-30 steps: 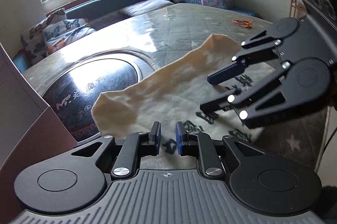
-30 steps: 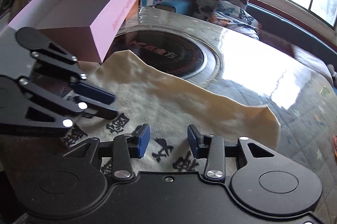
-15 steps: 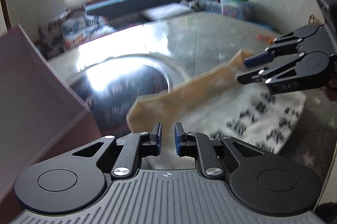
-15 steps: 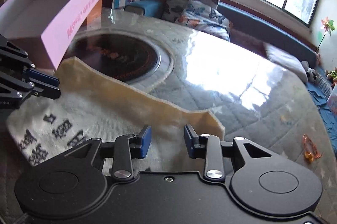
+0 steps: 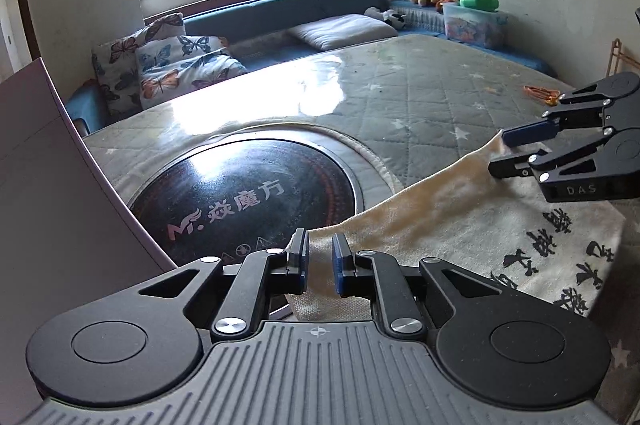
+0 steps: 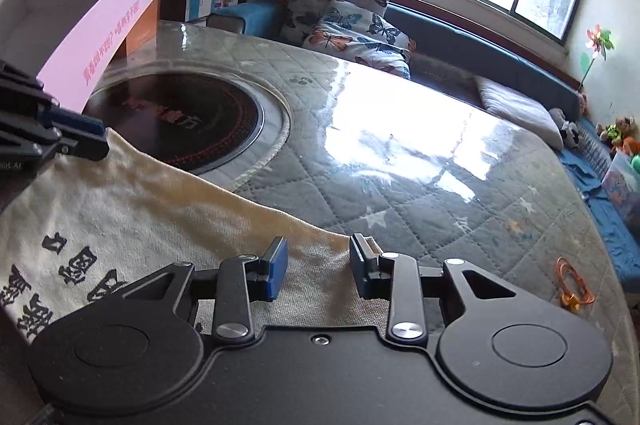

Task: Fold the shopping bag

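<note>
Shopping bag [image 5: 460, 225] lies flat at the near edge of the table [image 5: 420, 97], its far edge touching the rim of the round black hob [image 5: 240, 197]. The near part of the bag and some of its black print are hidden under the gripper bodies.

Left gripper [image 5: 320, 245]: narrow gap, bag corner in it, can't tell if the pads bite.

Right gripper [image 6: 320, 249]: jaws have just been closing, gap is wider, other corner lies between them, pads clear of the cloth.

Pink box [image 6: 100, 25] is cut off at the left.
</note>
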Available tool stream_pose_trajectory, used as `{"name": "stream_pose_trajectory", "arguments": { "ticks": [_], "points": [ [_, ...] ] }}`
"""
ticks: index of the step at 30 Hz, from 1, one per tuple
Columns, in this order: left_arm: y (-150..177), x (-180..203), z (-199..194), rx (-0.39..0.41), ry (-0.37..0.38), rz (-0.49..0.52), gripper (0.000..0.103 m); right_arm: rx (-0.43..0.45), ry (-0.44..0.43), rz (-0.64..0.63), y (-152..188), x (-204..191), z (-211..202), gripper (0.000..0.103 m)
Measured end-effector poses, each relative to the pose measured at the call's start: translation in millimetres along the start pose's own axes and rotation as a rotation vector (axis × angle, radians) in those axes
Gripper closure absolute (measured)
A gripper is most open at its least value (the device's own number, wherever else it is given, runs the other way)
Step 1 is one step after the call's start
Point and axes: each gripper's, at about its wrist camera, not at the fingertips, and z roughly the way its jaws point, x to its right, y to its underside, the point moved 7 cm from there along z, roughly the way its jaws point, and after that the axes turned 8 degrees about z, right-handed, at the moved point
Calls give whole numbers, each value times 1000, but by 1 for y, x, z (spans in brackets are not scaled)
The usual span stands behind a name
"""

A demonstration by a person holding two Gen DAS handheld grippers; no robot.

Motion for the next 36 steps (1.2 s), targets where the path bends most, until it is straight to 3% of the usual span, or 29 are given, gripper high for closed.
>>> {"name": "stream_pose_trajectory", "arguments": {
  "ticks": [6,17,26,36],
  "points": [
    [-2,3,-2,1,5,22,88,-26,-80,6,5,-16,-12,65],
    [-14,20,12,20,-32,163,79,-102,-245,-36,36,-60,-42,59],
    [-15,17,39,-36,-14,160,71,-109,-181,20,54,-30,-65,55],
    [-15,21,51,-105,0,210,70,-106,-110,41,65,-15,-91,54]
  ]
}}
